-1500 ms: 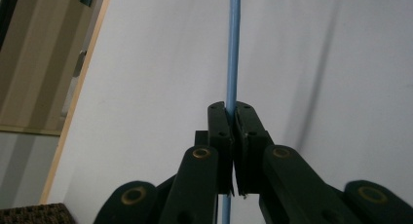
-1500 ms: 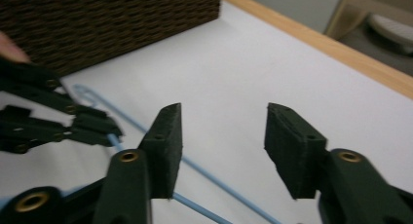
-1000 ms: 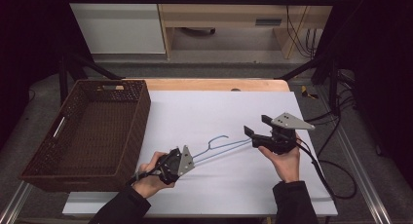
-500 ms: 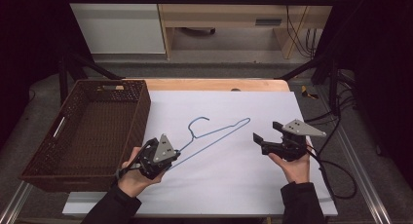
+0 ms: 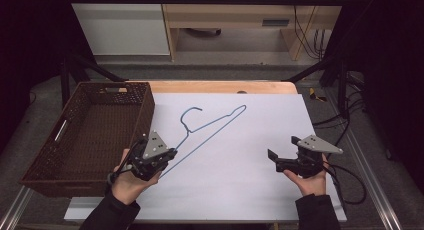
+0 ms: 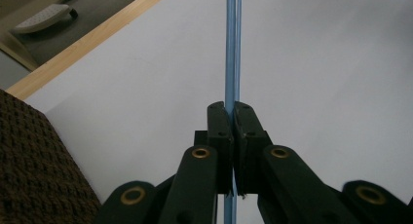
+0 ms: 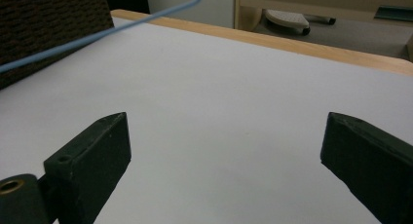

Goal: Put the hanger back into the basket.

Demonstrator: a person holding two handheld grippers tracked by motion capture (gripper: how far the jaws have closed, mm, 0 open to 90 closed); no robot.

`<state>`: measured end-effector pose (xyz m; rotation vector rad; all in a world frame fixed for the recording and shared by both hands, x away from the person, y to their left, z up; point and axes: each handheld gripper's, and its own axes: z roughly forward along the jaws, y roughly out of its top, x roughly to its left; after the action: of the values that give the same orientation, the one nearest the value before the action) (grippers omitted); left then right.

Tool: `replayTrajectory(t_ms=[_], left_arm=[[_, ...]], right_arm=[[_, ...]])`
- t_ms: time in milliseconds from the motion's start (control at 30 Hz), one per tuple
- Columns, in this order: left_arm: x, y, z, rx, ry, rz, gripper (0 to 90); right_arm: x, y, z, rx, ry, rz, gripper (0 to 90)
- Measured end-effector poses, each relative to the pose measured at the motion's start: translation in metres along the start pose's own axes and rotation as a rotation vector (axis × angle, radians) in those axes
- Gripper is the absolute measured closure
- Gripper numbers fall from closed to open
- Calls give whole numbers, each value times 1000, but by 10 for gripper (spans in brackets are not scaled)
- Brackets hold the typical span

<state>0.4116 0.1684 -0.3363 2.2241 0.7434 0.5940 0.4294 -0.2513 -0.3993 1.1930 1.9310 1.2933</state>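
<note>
— Black jaws first, the ones nearest us: what has the left gripper [image 5: 167, 154] got?

— Its jaws are pressed tight together on the blue wire hanger [image 5: 210, 127]. In the left gripper view [image 6: 233, 131] the two pads meet with the thin blue wire pinched between them, and the wire runs straight on past the tips. It grips one end of the hanger, the corner nearest the person.

— And the right gripper [image 5: 275, 160]?

— Its jaws have just been opening and now stand wide apart with nothing between them. The right gripper view [image 7: 224, 151] looks across bare white table surface between the two black jaws. The right hand [image 5: 309, 177] holds it low over the near right part of the table, well apart from the hanger.

— So where does the hanger sit overall?

— It slants from the left gripper, near the front left of the white table top [image 5: 260, 190], up and away toward the middle. Its hook [image 5: 191, 114] curls at the far side, just beside the basket's corner, and the far end reaches toward the table's centre. From the right gripper view a length of the hanger [image 7: 97, 35] crosses the upper left, above the surface.

— What lies beyond?

— A dark brown woven basket [image 5: 35, 176] stands on the left, touching the table's left edge, just beside the left hand [image 5: 129, 182]. Farther back is the wooden strip [image 5: 220, 86] along the table's far edge.
</note>
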Motion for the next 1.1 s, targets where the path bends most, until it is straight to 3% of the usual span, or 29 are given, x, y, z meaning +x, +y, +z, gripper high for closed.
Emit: replayTrajectory(t_ms=[133, 167, 467, 800, 833, 1000, 1100], left_arm=[[2, 4, -8, -27, -8, -6, 874], [4, 6, -10, -18, -9, 16, 874], [11, 23, -34, -51, 24, 30, 874], [43, 44, -57, -60, -23, -3, 874], [46, 45, -59, -68, -23, -18, 874], [63, 51, -68, -51, -14, 1, 874], [71, 53, -72, -46, -11, -17, 874]], right_arm=[[-4, -8, -5, 3, -13, 19, 29], [-4, -9, -6, 4, -13, 20, 29], [0, -16, -10, 16, 1, 22, 31], [3, -20, -13, 32, 3, 14, 30], [3, -21, -13, 35, 4, 14, 30], [2, -23, -13, 37, 0, 9, 29], [3, -23, -13, 39, 2, 10, 28]])
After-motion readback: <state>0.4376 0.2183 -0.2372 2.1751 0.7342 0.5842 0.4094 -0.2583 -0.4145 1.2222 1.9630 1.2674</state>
